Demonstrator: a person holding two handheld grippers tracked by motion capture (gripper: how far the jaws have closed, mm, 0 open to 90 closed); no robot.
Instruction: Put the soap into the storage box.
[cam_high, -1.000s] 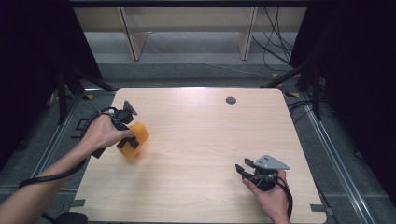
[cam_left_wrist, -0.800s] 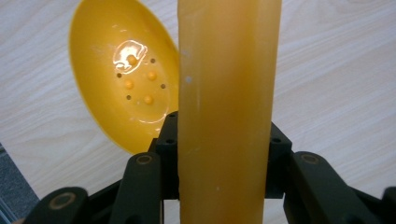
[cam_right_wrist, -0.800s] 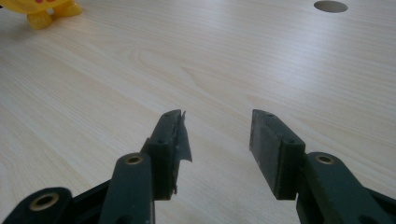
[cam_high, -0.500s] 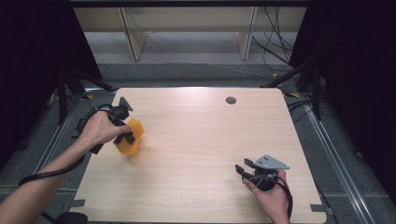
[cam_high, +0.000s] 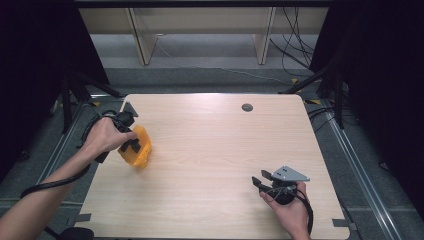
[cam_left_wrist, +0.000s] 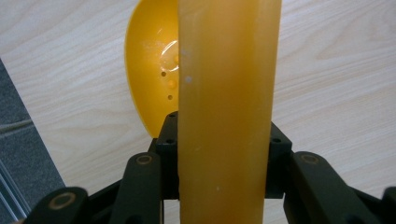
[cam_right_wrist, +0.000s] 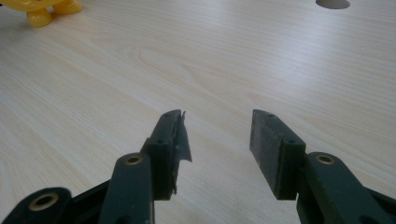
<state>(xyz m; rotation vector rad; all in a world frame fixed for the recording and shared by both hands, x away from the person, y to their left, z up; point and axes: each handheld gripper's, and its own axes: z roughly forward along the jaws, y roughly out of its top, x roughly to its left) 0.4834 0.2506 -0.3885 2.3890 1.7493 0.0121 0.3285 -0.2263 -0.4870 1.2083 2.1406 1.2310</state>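
The wooden table (cam_high: 210, 150) is holding everything. Near its left edge, the left gripper (cam_high: 131, 145) is squeezing the yellow plastic scoop (cam_high: 140, 150) by its wide handle, with the round bowl part sticking out past the jaws. The right gripper (cam_high: 261, 182) is sitting open near the front right, holding nothing

left gripper (cam_high: 131, 145): black, brass rivets | right gripper (cam_high: 265, 184): black, grey triangular plate, black cable
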